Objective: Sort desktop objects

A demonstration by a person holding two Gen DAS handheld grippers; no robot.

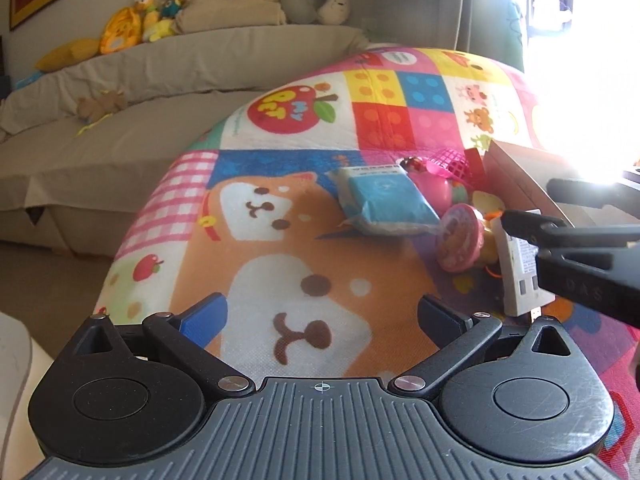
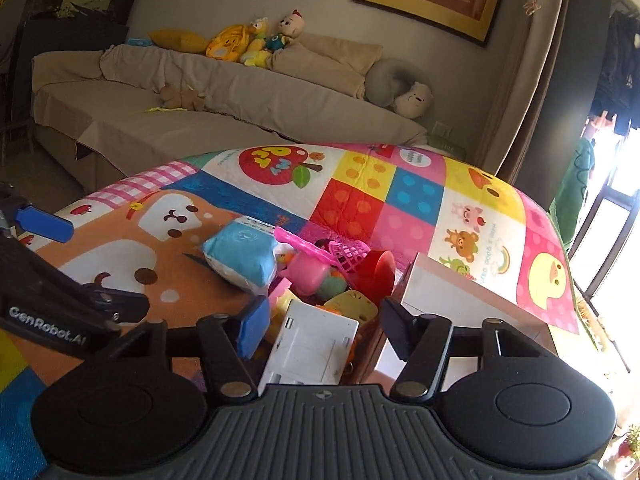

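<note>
Right claw is spread wide with the white box sitting between its fingers, not pinched yet, so I'm guessing that's the first thing I sort. It leans at the near edge of a toy pile: blue tissue pack to the left, pink toys behind, cardboard box on the right, probably the drop-off spot. Left claw hangs open and empty over the bare mat, keeping out of the way.
</note>
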